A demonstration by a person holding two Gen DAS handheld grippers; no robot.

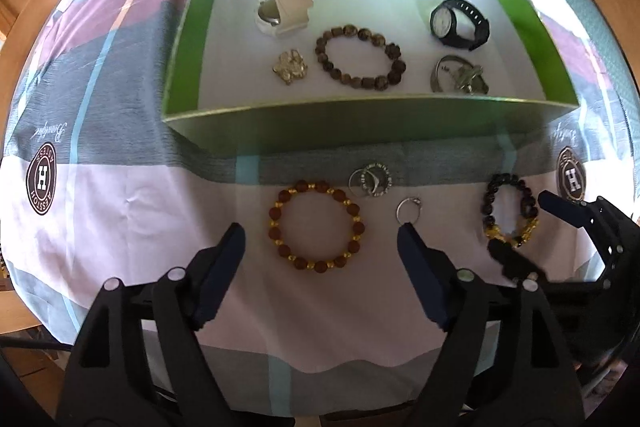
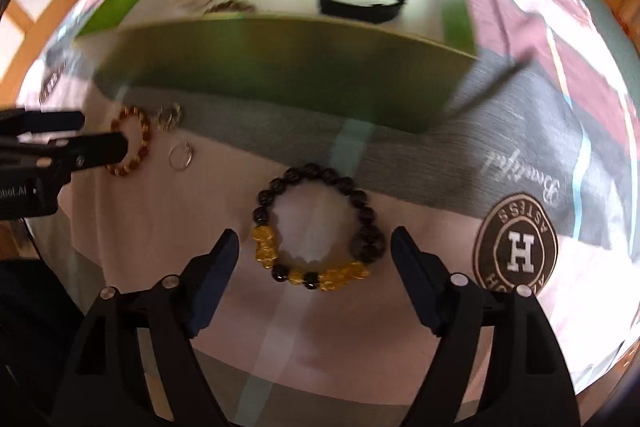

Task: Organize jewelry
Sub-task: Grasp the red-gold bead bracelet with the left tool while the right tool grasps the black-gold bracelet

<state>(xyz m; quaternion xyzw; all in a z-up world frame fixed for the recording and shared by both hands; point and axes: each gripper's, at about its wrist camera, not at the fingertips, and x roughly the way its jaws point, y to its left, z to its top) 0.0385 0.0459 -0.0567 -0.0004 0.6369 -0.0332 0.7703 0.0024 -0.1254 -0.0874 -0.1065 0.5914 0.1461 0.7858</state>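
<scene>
Glossy green cardboard box [image 1: 384, 123] with a matt white floor sits on soft printed cloth [image 1: 132, 227], beside a polished brown-and-gold bead bracelet [image 1: 316, 227], shiny metal rings [image 1: 370, 181] and a glossy black-bead bracelet [image 2: 320, 227].

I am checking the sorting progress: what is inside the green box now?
Inside the green box: white watch, black watch, brown bead bracelet, gold-coloured piece, silver pieces. The near wall hides nothing obvious.
</scene>
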